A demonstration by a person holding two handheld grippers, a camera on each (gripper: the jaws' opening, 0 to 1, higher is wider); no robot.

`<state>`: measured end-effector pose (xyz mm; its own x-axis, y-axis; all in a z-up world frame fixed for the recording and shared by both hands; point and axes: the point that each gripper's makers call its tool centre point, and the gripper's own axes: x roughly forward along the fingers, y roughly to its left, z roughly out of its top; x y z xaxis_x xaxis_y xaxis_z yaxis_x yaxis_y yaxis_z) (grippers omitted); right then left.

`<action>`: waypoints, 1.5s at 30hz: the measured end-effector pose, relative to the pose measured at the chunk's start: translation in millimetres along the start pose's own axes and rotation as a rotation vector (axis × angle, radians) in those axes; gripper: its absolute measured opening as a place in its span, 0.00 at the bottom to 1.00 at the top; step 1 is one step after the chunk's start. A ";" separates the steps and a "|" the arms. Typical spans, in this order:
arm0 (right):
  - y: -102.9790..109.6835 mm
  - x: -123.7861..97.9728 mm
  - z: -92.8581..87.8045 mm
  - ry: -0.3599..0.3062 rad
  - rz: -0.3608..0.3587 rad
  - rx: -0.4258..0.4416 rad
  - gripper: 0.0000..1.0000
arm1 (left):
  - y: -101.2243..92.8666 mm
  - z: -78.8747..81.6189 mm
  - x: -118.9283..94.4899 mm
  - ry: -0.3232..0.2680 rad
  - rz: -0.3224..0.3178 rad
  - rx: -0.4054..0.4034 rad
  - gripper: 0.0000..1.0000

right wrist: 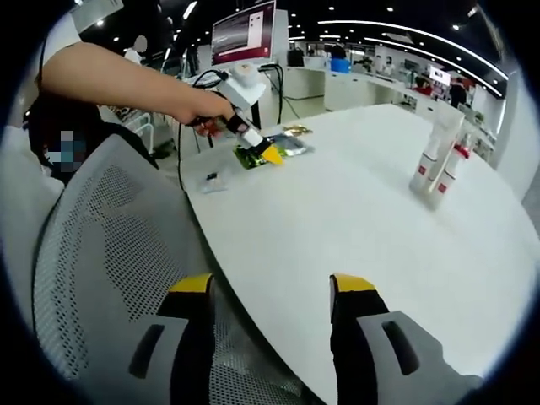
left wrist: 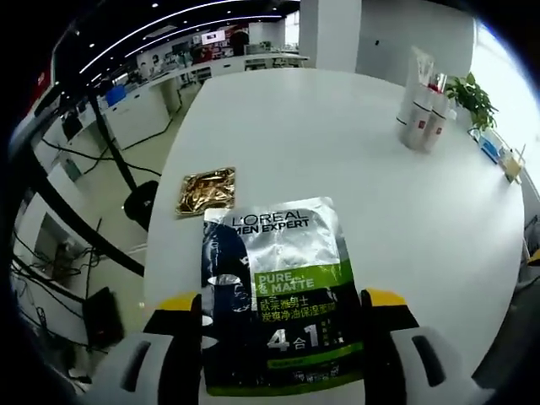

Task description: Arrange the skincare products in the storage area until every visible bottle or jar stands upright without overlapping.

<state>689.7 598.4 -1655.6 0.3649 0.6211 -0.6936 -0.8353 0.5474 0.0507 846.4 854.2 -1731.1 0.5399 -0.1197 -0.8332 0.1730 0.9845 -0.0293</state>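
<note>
Left gripper (left wrist: 283,314) jaws spread wide astride the L'Oréal Men Expert sachet (left wrist: 278,295) lying flat on the white table (left wrist: 337,152), gripping nothing, gold sachet (left wrist: 206,191) just beyond, white tubes (left wrist: 424,114) upright well beyond; right gripper (right wrist: 272,291) open, empty, over the table edge

The left gripper view sits low and close over the round white table (left wrist: 354,169), looking across it toward the far edge; a green and silver face-mask sachet (left wrist: 274,291) lies right in front of the lens, with a gold foil packet (left wrist: 206,191) just beyond.

The right gripper view looks from off the table's edge, above a grey mesh chair back (right wrist: 110,253), facing across the same tabletop from farther away.

Both views share the table, the sachet (right wrist: 268,152), and the cluster of white upright tubes with red labels (left wrist: 424,114) (right wrist: 439,164). In the right gripper view, the left gripper (right wrist: 272,154) appears at the far left.
</note>
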 end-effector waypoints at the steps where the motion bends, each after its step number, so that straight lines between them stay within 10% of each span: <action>1: 0.1 0.1 -0.3 0.002 0.000 -0.004 0.50 | 0.2 0.1 0.0 -0.003 0.003 -0.008 0.78; 13: -1.0 -1.5 -0.1 0.005 -0.015 -0.048 0.45 | -4.6 0.6 -2.5 -0.049 0.034 -0.038 0.55; 17: -0.4 -0.5 -1.5 0.012 -0.013 -0.061 0.46 | -17.5 1.6 -2.2 -0.074 0.007 -0.026 0.23; 35: 2.0 0.7 -3.1 0.021 0.000 -0.061 0.47 | -36.7 17.4 -26.5 -0.145 -0.131 -0.241 0.12; 45: -3.9 -3.4 5.6 -0.032 -0.014 0.008 0.51 | -114.0 18.1 -87.5 -0.252 -0.349 -0.306 0.11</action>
<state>694.0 597.3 -1649.5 0.3898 0.6308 -0.6709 -0.8267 0.5607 0.0469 794.4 750.2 -1644.8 0.6811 -0.4369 -0.5876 0.1497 0.8686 -0.4723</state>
